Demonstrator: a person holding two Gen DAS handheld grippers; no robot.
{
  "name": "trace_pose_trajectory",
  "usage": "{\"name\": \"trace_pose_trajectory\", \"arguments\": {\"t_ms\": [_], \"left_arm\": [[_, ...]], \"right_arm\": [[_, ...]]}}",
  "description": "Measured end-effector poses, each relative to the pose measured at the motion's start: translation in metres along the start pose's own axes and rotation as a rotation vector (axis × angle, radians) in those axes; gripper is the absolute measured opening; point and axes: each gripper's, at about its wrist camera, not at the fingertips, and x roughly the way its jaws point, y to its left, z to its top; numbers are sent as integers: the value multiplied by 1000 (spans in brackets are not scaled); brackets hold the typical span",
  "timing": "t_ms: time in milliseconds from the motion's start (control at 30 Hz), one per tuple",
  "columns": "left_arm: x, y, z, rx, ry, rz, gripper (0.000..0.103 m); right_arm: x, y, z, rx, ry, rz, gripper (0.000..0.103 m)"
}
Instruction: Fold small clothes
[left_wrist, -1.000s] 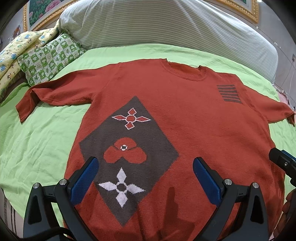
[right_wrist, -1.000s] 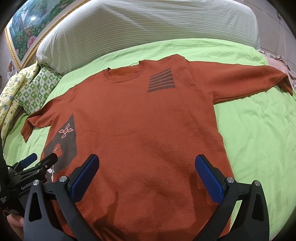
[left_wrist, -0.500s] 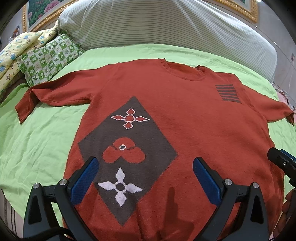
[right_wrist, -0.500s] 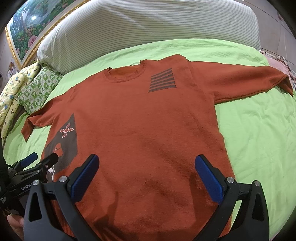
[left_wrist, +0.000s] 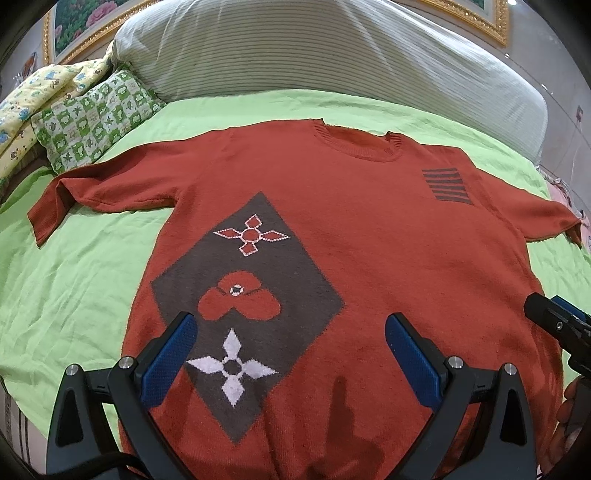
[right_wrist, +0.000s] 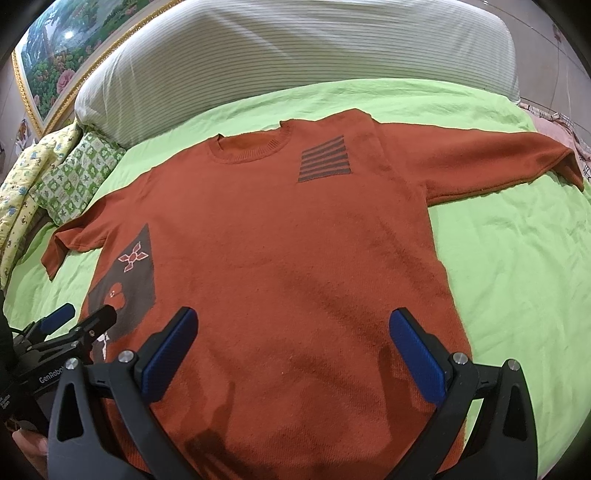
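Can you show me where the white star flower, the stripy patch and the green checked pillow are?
White four-petal knitted flower (left_wrist: 232, 367), left wrist view, its dark centre.
Dark striped patch (right_wrist: 325, 159), right wrist view, middle stripe.
Green-and-white checked pillow (left_wrist: 92, 123), left wrist view, top face.

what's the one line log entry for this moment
stage: pre-fold | sweater: flat on bed, sleeves out | left gripper: open, above hem | right gripper: open, above hem

The bed is covered by a green sheet. A red sweater is spread flat on it, sleeves out. A striped pillow and a checked cushion are laid at its head.
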Motion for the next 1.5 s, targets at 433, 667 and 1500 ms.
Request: {"name": "trace_pose_trajectory", "arguments": {"t_ms": [433, 667, 1500], "left_arm": [[0, -4, 0, 9, 5, -5, 102], [-2, -9, 3, 16, 7, -36, 102], [19, -96, 33, 148, 79, -208, 102]], "right_arm": [[-2, 0, 0, 4, -4, 4, 103], [-6, -11, 0, 40, -9, 40, 103], [-58, -237, 58, 527, -164, 48, 95]]}}
